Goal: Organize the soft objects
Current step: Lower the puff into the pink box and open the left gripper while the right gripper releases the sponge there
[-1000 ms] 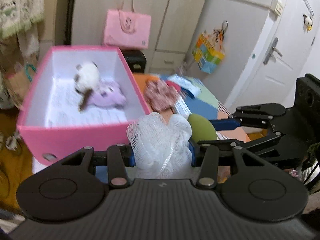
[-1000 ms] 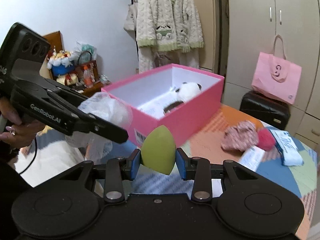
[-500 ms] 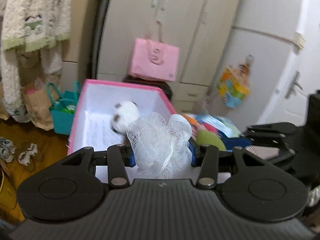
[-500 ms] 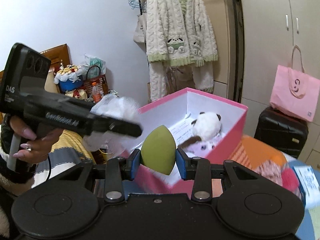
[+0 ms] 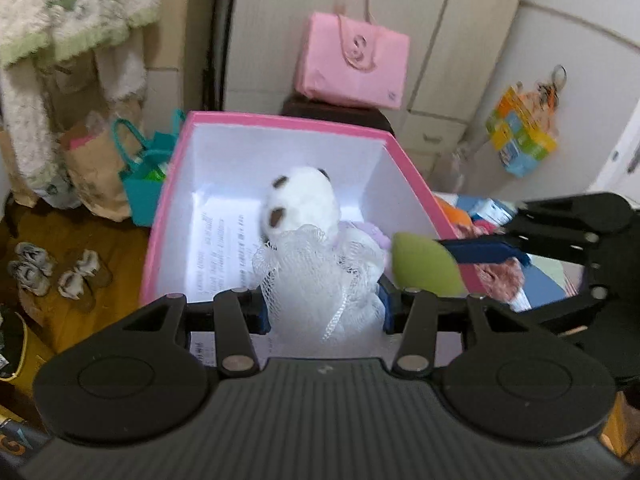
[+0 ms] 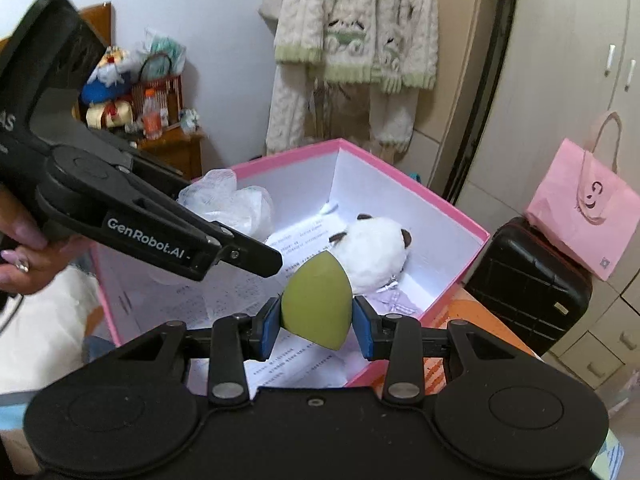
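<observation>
Now the left gripper (image 5: 323, 306) is clamping a white mesh pouf (image 5: 320, 276) above the pink box (image 5: 280, 124), while the right gripper (image 6: 317, 327) is pinching a green sponge (image 6: 316, 306) just right of it.

The bench (image 6: 486, 330), covered in orange and blue patches, is carrying the pink box (image 5: 408, 168) at its edge. Just beside the box, a pinkish floral fabric bundle (image 5: 502, 276) is lying on it, with a blue-and-white packet (image 5: 490, 210) sitting behind. On the wooden floor (image 5: 60, 240), shoes (image 5: 28, 268) are resting.
</observation>
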`<state>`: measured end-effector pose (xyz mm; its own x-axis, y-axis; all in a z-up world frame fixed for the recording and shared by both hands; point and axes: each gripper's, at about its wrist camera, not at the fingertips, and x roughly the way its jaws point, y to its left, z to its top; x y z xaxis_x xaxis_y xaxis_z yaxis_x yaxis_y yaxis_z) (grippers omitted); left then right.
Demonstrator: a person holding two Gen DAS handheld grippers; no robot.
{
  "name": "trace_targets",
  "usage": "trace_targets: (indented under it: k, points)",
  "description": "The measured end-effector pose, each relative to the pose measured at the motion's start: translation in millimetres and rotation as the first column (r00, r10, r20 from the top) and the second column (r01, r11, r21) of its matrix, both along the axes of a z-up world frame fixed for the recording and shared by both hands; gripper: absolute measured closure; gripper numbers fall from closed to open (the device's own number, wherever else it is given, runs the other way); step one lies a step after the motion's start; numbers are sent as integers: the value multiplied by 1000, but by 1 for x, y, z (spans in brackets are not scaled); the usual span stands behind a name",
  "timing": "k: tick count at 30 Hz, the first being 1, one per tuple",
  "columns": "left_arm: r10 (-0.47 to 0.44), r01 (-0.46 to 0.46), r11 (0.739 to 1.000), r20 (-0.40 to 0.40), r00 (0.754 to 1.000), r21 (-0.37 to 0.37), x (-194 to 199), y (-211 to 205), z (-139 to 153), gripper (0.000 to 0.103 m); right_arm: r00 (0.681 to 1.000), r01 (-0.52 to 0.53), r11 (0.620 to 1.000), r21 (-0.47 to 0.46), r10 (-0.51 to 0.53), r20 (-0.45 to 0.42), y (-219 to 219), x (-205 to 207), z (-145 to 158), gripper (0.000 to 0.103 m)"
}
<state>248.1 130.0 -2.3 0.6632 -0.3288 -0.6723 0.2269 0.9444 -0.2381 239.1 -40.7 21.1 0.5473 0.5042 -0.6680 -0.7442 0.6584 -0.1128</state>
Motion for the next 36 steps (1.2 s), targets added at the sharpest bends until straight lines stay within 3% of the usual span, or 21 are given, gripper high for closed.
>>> trace_targets:
  k: [2, 5, 11, 16, 19, 23, 36]
  points:
    - [-16, 16, 1000, -40, 999, -1, 7, -4, -3, 56, 1000, -19, 999, -31, 19, -4, 4, 3, -3, 59]
    - [-5, 9, 998, -72, 997, 58, 16, -11, -10, 56, 998, -46, 993, -110, 49, 28, 13, 3, -9, 59]
    - [-18, 29, 997, -166, 986, 69, 29, -18, -23, 55, 996, -86, 972, -218, 90, 12, 23, 11, -14, 59]
    - [5, 1, 999, -153, 988, 40, 29, -10, -17, 50, 994, -102, 959, -265, 105, -4, 30, 19, -18, 59]
    - [32, -22, 997, -149, 988, 68, 33, -11, -16, 38, 995, -98, 961, -257, 98, -14, 32, 21, -18, 55]
    - [24, -15, 997, -108, 994, 82, 24, -13, -10, 26, 996, -79, 976, -201, 71, -48, 28, 25, -18, 42]
    - [-12, 11, 997, 11, 1000, 77, -21, -12, 21, 24, 999, -27, 995, -100, 24, -37, 7, -1, 0, 35]
